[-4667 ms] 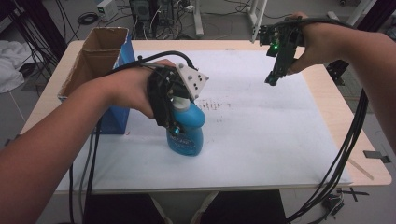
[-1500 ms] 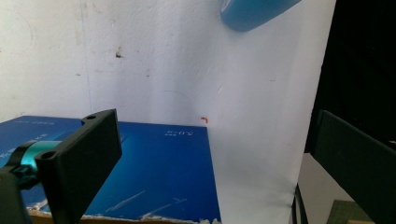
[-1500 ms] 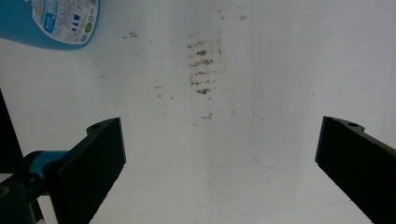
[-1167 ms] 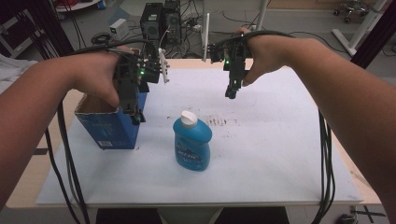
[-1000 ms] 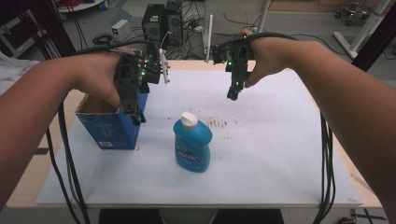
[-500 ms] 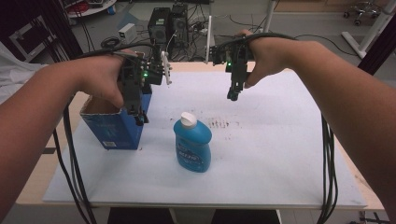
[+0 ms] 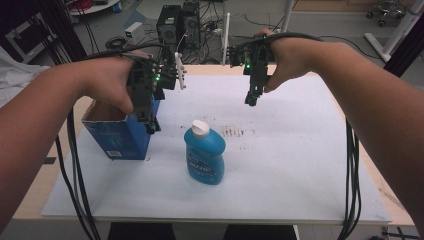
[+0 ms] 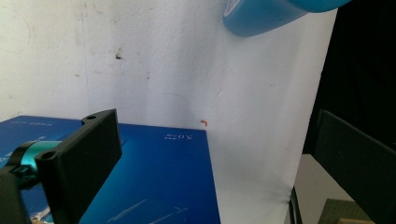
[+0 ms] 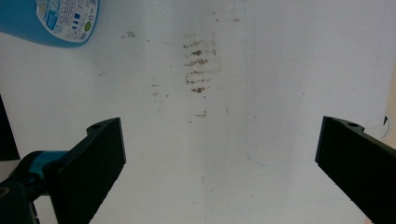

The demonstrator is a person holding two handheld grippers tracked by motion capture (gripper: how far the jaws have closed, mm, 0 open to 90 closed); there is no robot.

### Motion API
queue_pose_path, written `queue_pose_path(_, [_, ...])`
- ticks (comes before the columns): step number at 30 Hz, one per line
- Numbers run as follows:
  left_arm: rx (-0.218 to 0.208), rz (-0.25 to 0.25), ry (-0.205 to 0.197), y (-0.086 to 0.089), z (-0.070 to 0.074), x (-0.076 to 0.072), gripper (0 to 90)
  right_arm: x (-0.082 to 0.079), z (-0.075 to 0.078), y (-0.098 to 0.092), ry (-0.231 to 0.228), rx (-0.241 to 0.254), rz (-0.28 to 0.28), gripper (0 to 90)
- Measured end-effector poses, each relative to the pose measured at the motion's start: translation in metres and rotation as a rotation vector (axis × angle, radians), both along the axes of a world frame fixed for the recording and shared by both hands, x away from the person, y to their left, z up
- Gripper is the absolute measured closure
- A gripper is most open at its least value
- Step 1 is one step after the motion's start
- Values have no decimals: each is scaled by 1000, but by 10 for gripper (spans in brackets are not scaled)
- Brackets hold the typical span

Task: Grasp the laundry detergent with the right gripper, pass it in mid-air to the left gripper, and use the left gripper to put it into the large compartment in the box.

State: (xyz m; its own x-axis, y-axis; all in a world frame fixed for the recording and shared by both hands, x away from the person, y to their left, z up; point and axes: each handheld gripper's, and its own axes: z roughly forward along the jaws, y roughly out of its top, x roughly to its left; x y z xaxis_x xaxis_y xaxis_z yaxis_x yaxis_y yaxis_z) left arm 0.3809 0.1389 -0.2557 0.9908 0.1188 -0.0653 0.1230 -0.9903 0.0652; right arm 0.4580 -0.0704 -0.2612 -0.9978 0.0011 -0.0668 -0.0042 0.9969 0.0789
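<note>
The blue bottle (image 7: pixel 204 154) stands upright mid-bench, just right of the open box (image 7: pixel 118 134), free for either hand. Both tongs hang spread and empty: the left tongs (image 7: pixel 151 125) over the box's right edge, the right tongs (image 7: pixel 251 100) farther back (above brown smudges (image 9: pixel 198 65)). The box's inside is hidden.

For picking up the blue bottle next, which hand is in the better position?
Probably the left. The left tool hangs open near the blue bottle, beside the box; the right tool is open too, but farther back.
</note>
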Motion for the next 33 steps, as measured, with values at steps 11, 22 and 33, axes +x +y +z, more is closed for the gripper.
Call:
queue_pose_path(11, [5,5,-11,6,1,-2,17,0,3,-8,-8,18,-25,10])
queue_pose_path(22, [26,-3,-11,5,0,-8,18,-24,6,-39,2,112,-68,9])
queue_pose_path(33, [20,-13,-13,5,-1,-12,17,-56,-6,-64,13,187,-105,9])
